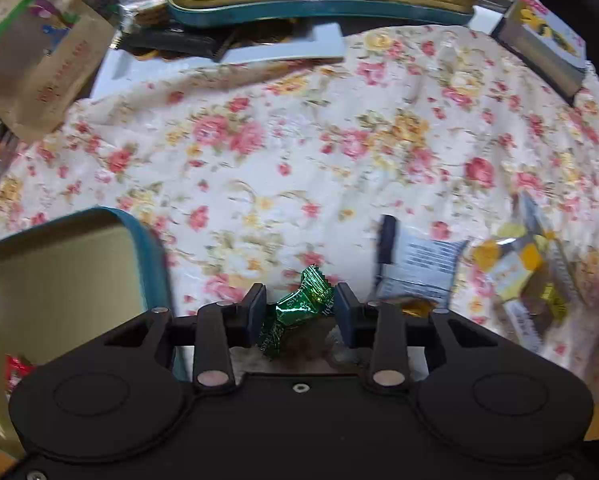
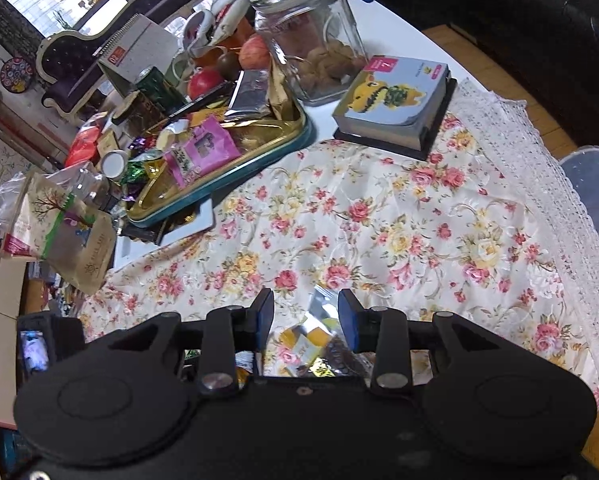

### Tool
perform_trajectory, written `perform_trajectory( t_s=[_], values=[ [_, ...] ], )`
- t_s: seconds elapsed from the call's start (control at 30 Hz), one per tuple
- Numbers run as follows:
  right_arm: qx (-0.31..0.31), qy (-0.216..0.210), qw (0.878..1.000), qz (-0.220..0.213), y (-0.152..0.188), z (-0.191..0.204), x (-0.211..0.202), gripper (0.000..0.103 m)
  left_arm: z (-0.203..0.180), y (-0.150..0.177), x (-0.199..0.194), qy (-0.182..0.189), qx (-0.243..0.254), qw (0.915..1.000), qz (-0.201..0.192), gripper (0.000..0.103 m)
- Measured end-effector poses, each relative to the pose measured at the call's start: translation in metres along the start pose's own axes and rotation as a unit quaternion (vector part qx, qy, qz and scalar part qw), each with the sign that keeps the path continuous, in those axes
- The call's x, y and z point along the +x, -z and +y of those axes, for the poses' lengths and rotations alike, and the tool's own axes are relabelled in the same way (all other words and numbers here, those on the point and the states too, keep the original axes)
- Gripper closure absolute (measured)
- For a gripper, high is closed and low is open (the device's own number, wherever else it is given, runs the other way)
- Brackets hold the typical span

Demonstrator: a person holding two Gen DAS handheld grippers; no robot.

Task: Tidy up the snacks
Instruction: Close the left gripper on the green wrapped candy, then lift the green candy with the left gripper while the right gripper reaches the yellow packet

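My left fingers (image 1: 299,306) pinch a crinkly green foil candy (image 1: 301,304) just right of the open teal tin (image 1: 147,240) w/ gold inside, while my right fingers (image 2: 305,312) hang apart, holding nothing, over glossy yellow packets (image 2: 309,340) on the floral cloth (image 2: 379,220).

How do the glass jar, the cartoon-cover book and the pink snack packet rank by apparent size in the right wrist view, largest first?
1. and 2. glass jar and cartoon-cover book: they look about alike, so I won't separate them.
3. pink snack packet: clearly smallest.
Fisheye distortion makes true sizes uncertain.
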State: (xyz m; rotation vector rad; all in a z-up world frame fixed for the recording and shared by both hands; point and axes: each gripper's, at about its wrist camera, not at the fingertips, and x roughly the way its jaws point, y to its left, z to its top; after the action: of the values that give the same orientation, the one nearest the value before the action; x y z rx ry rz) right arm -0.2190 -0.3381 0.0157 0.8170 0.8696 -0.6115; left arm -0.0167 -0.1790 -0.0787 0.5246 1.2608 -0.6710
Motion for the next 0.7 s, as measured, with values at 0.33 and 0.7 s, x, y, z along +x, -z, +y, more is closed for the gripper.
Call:
perform_trajectory(
  t_s=[0.33,0.7],
  values=[
    [-0.003,0.013,1.000,0.012,0.003,-0.003,0.010,0.064,-0.003,0.000,-0.007,0.028,0.011,0.9995,0.006,0.057],
    [0.039,0.037,0.997,0.053,-0.001,-0.016,0.048,0.064,-0.004,0.006,0.006,0.012,0.015,0.9997,0.015,0.057]
  ],
)
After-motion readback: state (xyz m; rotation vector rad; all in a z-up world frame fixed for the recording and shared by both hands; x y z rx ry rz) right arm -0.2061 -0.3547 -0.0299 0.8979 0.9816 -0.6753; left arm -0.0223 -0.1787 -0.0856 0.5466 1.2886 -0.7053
